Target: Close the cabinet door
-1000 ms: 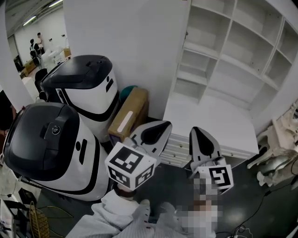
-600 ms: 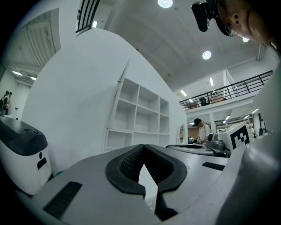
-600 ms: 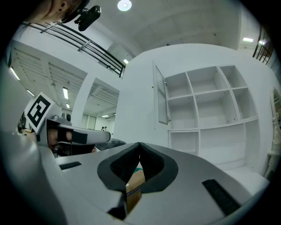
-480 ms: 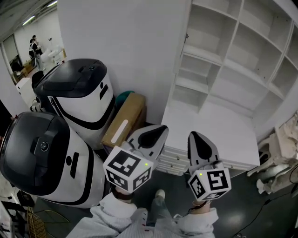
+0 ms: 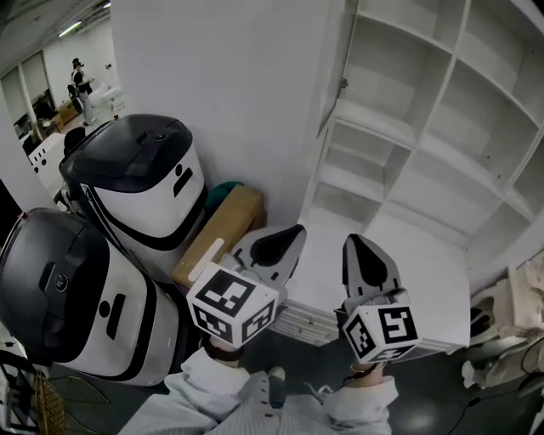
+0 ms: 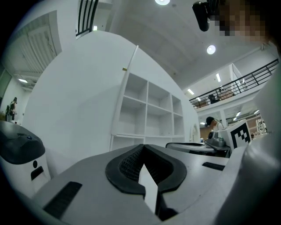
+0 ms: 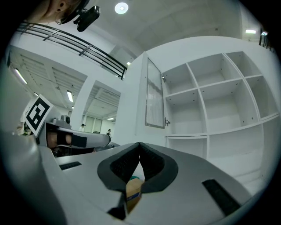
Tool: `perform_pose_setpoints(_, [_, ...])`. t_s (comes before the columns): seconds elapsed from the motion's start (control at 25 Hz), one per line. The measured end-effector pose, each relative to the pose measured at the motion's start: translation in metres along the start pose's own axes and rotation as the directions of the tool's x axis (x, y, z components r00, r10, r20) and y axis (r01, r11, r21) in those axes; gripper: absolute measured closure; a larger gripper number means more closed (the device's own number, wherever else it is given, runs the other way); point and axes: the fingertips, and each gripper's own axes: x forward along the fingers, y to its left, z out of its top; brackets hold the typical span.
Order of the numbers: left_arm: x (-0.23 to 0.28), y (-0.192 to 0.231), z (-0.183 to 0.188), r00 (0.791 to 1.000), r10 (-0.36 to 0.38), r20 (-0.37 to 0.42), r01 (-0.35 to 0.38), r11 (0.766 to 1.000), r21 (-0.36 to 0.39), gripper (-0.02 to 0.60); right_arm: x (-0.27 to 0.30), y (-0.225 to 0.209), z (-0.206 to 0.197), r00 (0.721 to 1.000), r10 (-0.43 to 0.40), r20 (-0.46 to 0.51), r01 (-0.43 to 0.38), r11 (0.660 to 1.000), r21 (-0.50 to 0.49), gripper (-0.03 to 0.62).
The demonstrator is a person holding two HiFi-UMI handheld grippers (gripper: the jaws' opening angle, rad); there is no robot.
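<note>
With the left gripper (image 5: 291,231) and right gripper (image 5: 354,242) both pinched closed and empty, the white ribbed-glass cabinet door (image 7: 154,94) looks light, rigid, best pushed at its free edge

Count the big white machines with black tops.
2: one machine farther back beside the cardboard box, the other machine nearer, at lower left; more may be out of view.

Round white ceiling lamps (image 7: 121,7) are shining down over me, so everything is reading bright and even. The tall white open-shelved cabinet (image 5: 425,127) is looking pale, with soft grey shadows lying in its compartments. The glossy black lid of the rounded white machine (image 5: 127,140) is catching faint glints. My left gripper view and right gripper view are bending straight lines and darkening to black at the corners.
</note>
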Motion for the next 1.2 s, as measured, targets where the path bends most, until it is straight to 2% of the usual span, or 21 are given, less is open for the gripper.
perform_pose_setpoints(0.24, [0.036, 0.008, -0.002, 0.999, 0.047, 0.002, -0.047, 0.999, 0.010, 0.572, 0.023, -0.034, -0.004, 0.999, 0.041, 0.010, -0.041, 0.999, 0.000, 0.582])
perform_pose_setpoints(0.48, [0.054, 0.027, -0.006, 0.995, 0.096, -0.008, -0.096, 0.995, -0.001, 0.572, 0.047, -0.049, -0.009, 0.997, 0.073, 0.005, -0.073, 0.997, 0.010, 0.582])
perform_pose_setpoints(0.96, [0.062, 0.082, 0.003, 0.991, 0.137, 0.002, -0.137, 0.991, 0.009, 0.572, 0.101, -0.044, 0.000, 0.996, 0.085, 0.032, -0.085, 0.996, 0.005, 0.582])
perform_pose_setpoints(1.2, [0.065, 0.093, 0.005, 0.991, 0.131, 0.008, -0.131, 0.991, 0.009, 0.572, 0.115, -0.039, 0.006, 0.996, 0.078, 0.049, -0.078, 0.997, -0.003, 0.582])
